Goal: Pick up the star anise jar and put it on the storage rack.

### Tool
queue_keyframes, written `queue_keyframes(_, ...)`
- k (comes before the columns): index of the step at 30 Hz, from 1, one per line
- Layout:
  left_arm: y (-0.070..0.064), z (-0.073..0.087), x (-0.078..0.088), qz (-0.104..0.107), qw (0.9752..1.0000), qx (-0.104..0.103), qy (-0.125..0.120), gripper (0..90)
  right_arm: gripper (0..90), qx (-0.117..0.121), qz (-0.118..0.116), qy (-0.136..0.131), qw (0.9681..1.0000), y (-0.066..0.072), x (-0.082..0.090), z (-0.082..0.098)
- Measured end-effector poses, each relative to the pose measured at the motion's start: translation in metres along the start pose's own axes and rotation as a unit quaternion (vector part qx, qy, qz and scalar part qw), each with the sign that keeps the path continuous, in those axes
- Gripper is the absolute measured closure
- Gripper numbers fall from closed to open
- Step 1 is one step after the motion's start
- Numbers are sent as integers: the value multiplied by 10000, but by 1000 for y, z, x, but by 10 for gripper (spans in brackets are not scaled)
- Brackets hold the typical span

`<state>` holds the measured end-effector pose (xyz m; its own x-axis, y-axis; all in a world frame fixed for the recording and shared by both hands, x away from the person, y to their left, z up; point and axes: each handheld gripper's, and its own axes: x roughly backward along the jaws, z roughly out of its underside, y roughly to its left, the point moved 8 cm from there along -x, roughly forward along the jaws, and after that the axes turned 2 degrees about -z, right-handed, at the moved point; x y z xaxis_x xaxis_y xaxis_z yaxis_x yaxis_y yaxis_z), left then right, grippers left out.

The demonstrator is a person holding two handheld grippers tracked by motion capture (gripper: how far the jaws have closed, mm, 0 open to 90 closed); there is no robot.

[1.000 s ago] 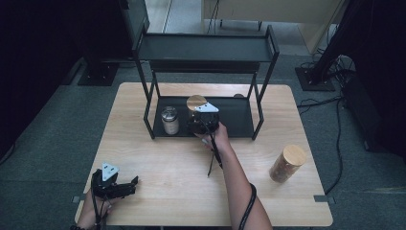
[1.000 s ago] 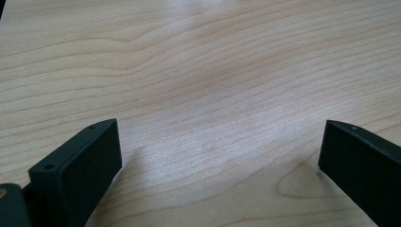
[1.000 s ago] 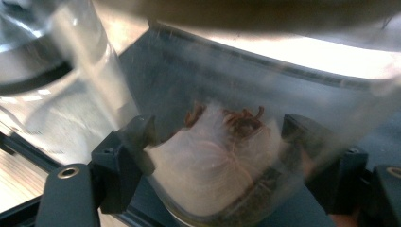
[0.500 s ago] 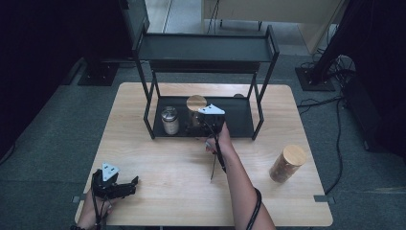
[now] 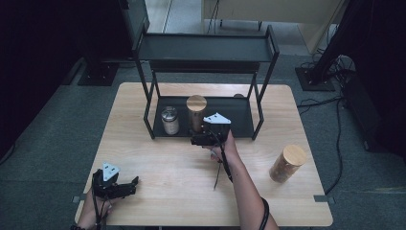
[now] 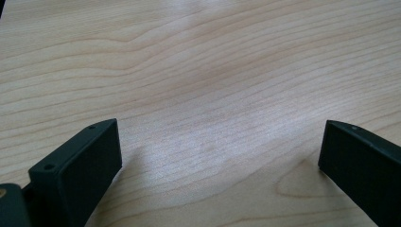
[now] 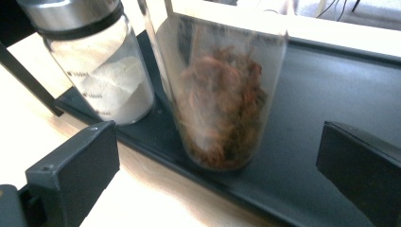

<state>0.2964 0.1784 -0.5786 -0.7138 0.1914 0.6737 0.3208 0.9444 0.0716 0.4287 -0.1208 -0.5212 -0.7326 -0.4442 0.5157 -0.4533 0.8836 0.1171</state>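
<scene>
- The tall jar (image 7: 222,94) with a wooden lid stands upright on the bottom shelf of the black rack (image 5: 242,112); brown crinkly stuff sits inside its clear wall; nothing is holding it.
- Just to its left on the same shelf stands a small jar (image 7: 101,71) with a shiny metal lid and white powder inside; the two jars are close, and I cannot tell if they touch.
- The right gripper (image 5: 200,140) is right in front of the tall jar, at the front edge of the shelf; its jaws have just been opening and now stand wide apart; in the right gripper view the jar is a bit ahead of the jaws, not pinched by them.
- The right hand (image 5: 223,149) holds that gripper from behind; the forearm comes up from the bottom edge, slanting left toward the rack; the gripper points at the jars, with its grey plate on top.
- The left gripper (image 5: 128,183) sits low near the front left corner of the table (image 5: 158,163); its jaws are wide open over bare wood, with nothing in between; it points to the right.
- Another jar (image 5: 286,163) with a wooden lid stands on the table far off to the right, well away from both grippers.
</scene>
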Motion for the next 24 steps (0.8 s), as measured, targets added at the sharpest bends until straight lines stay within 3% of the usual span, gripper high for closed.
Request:
queue_keyframes(8, 0, 0, 0, 28, 10000, 41, -8, 5, 0, 66, 88, 2, 9999, -4, 10, 14)
queue_keyframes(24, 0, 0, 0, 31, 10000, -3, 10, 5, 1, -26, 198, 202, 9996, -13, 21, 49)
